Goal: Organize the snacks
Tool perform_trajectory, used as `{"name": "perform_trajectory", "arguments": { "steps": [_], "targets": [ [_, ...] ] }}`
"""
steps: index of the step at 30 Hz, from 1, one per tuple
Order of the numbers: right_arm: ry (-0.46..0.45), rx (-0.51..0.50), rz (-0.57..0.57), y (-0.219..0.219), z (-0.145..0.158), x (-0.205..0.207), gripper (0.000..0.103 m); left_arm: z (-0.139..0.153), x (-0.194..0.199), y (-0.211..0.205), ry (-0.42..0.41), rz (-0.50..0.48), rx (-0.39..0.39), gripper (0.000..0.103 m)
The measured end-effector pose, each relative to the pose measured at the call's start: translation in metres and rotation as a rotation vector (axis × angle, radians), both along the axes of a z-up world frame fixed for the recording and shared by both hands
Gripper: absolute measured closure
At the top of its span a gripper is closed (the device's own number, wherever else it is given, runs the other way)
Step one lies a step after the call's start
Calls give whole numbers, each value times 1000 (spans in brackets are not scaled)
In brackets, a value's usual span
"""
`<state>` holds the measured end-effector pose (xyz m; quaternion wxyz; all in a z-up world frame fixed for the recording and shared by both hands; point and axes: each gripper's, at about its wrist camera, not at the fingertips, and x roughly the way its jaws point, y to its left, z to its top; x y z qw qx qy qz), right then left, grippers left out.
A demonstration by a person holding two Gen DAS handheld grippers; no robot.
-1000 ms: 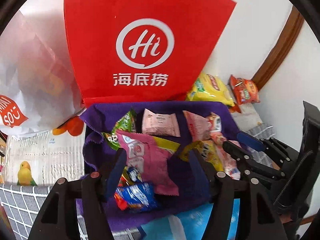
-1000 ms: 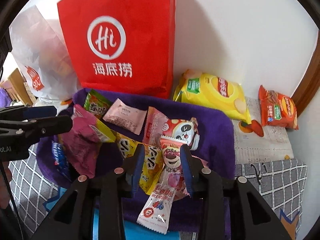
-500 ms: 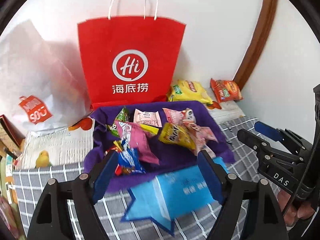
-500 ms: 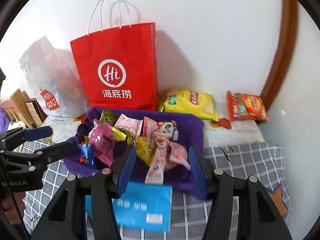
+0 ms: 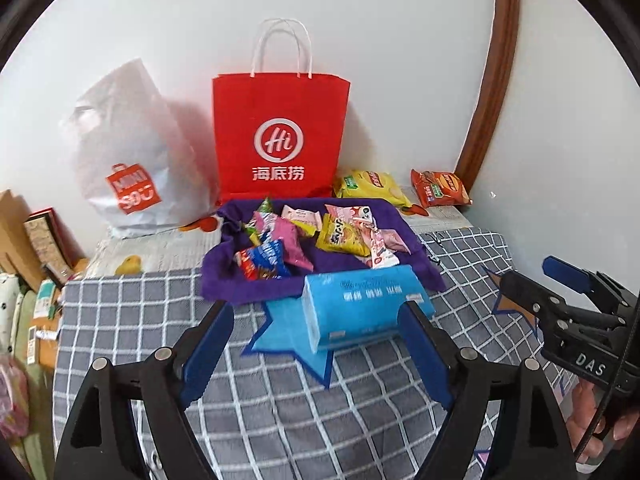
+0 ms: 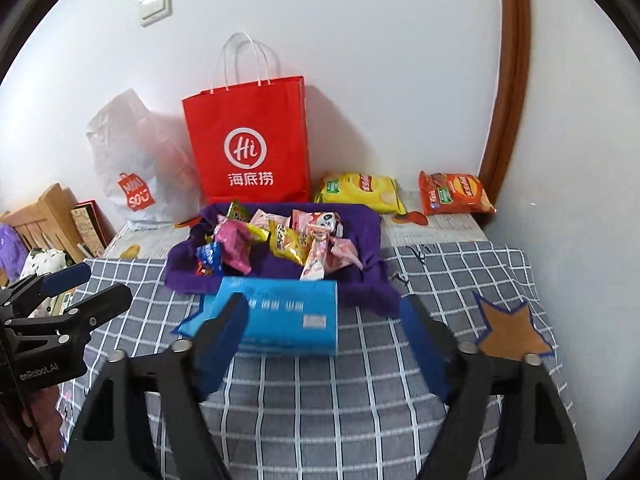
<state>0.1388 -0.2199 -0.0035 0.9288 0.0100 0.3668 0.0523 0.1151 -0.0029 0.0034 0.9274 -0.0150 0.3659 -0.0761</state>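
Observation:
Several small snack packets (image 5: 316, 236) (image 6: 280, 240) lie piled in a purple cloth-lined tray (image 5: 224, 280) (image 6: 360, 220) on the checked table. A yellow chip bag (image 5: 370, 186) (image 6: 358, 192) and an orange chip bag (image 5: 440, 188) (image 6: 454, 194) lie at the wall behind it. My left gripper (image 5: 318, 344) is open and empty, held back above the table in front of a blue tissue pack (image 5: 360, 304) (image 6: 280, 316). My right gripper (image 6: 324, 340) is open and empty, also behind the pack. Each gripper shows in the other's view, the right one (image 5: 560, 284) and the left one (image 6: 84, 284).
A red paper bag (image 5: 280, 140) (image 6: 248, 148) and a white plastic bag (image 5: 132, 160) (image 6: 136, 160) stand against the wall behind the tray. A brown star patch (image 6: 508, 332) lies on the cloth at right. Books and boxes (image 5: 36, 236) crowd the left edge.
Both grippers have pulled back and up from over the tray. The view widened from the close snack pile to the whole table. Both stayed open and empty.

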Motion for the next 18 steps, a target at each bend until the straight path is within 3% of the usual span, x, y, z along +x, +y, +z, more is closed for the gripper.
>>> {"name": "perform_trajectory", "arguments": {
  "steps": [5, 8, 18],
  "targets": [
    [-48, -13, -2, -1, -2, -37, 7, 0, -30, -1, -9, 33, 14, 19],
    [-53, -28, -22, -4, -3, -53, 6, 0, -48, -3, -19, 46, 18, 14],
    [-78, -9, -45, -16, 3, -98, 4, 6, -90, -12, -62, 57, 32, 13]
  ]
}}
